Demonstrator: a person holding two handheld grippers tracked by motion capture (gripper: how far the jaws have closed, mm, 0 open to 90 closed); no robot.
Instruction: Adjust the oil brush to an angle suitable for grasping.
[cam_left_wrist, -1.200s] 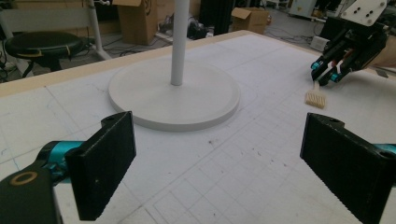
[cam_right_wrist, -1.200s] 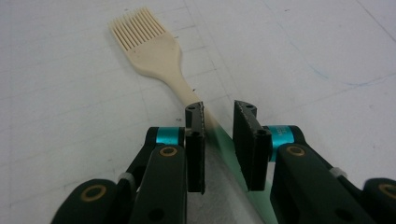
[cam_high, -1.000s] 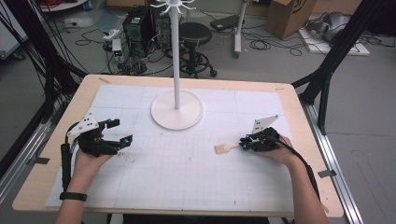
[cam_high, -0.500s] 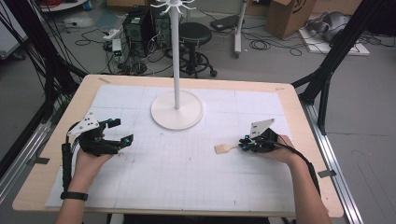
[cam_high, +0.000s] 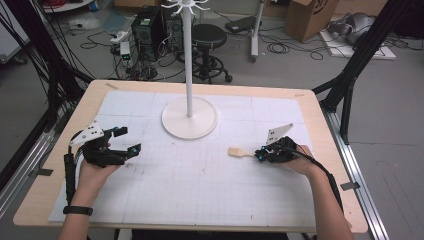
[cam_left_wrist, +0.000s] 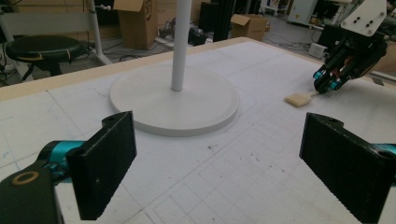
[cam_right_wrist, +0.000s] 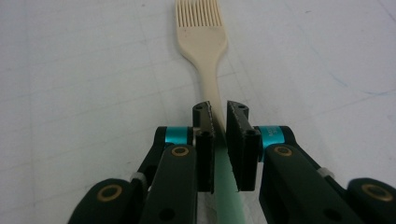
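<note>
A brush with a cream bristle head and a green handle lies on the white gridded mat, right of centre. My right gripper is shut on its handle, and the head points left toward the mat's middle. In the right gripper view the pads pinch the thin neck where the cream part meets the green. My left gripper rests at the mat's left side, jaws wide open with nothing between them. The left gripper view shows the right gripper and the brush at far right.
A white stand with a round base and a tall pole stands at the back middle of the mat. The wooden table edge frames the mat. Beyond it are a stool, cables and boxes on the floor.
</note>
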